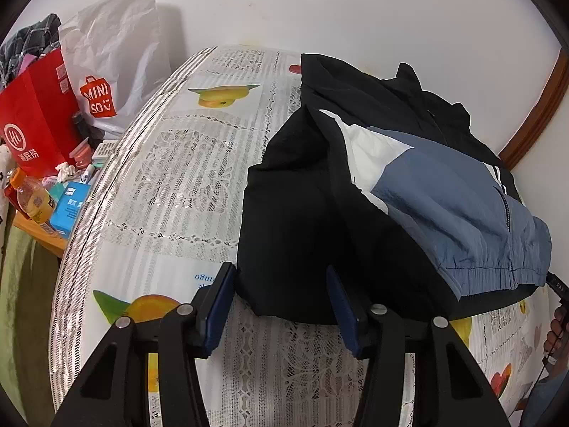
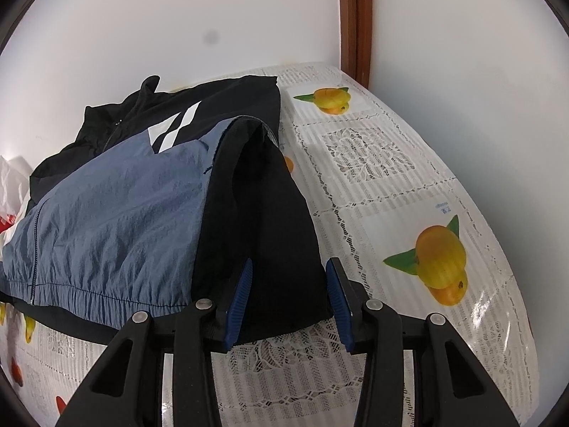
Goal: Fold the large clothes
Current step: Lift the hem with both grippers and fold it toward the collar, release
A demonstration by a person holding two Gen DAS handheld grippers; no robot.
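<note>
Bags (image 1: 92, 82) only in left view; jacket (image 2: 117, 220) in both.

The jacket (image 1: 373, 195) fills the middle of the surface (image 1: 170, 185). There is bare room on both sides of it. The wall (image 2: 462, 71) is close on the right. Past the left edge stand a red bag (image 1: 35, 121), a white MINISO bag (image 1: 110, 67) and a bottle (image 1: 33, 199).
</note>
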